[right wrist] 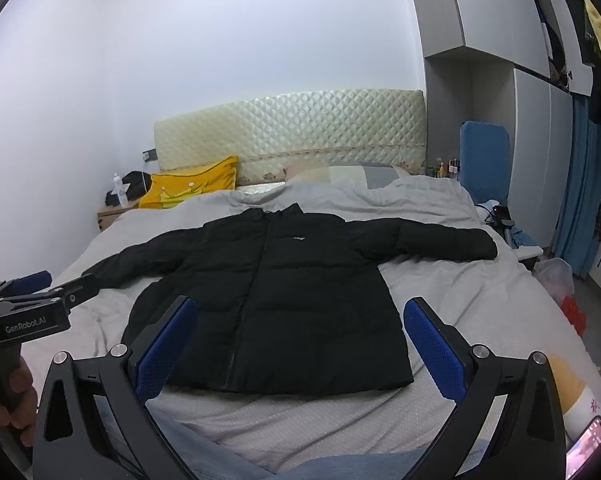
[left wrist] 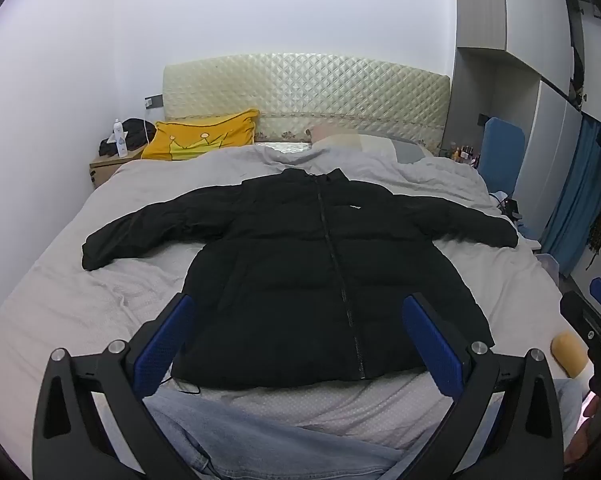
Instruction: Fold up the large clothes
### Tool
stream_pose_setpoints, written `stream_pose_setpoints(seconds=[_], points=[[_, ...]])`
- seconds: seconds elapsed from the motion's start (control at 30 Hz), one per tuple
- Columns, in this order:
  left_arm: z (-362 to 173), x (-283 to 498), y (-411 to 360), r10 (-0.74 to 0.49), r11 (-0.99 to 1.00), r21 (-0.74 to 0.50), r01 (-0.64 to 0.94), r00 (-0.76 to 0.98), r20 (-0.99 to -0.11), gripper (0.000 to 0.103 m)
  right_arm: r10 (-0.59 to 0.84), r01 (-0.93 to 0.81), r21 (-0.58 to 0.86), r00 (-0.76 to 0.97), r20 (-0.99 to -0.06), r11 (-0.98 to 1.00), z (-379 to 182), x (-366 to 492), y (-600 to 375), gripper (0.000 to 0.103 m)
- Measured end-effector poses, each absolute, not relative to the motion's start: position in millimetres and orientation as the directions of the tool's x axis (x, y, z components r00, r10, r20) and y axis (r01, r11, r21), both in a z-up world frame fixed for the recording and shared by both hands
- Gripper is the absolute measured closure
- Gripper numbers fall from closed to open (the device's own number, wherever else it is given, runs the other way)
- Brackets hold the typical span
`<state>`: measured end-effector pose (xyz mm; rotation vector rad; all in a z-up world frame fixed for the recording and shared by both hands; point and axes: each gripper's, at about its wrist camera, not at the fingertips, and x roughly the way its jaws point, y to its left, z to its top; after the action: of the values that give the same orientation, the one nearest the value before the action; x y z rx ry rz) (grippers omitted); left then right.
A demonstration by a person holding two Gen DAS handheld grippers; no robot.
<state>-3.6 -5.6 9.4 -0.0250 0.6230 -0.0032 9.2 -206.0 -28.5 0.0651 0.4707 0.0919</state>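
A black puffer jacket lies flat and zipped on the grey bed, both sleeves spread out to the sides; it also shows in the right wrist view. My left gripper is open and empty, held above the jacket's hem. My right gripper is open and empty, also above the hem, a little to the right. The right gripper shows at the right edge of the left wrist view; the left gripper shows at the left edge of the right wrist view.
Grey bed sheet with a quilted headboard. A yellow pillow and a nightstand are at the back left. A blue chair and wardrobe stand on the right. Blue jeans lie at the near edge.
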Motion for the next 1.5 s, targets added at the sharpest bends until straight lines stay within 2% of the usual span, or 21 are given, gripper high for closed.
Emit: stream_pose_setpoints(seconds=[1.5], points=[[16.0, -1.9, -11.7, -0.016, 0.999, -0.035, -0.006, 0.815, -0.579, 0.0, 0.122, -0.082, 0.106, 0.883, -0.453, 0.991, -28.9, 10.3, -206.2, 0.0]])
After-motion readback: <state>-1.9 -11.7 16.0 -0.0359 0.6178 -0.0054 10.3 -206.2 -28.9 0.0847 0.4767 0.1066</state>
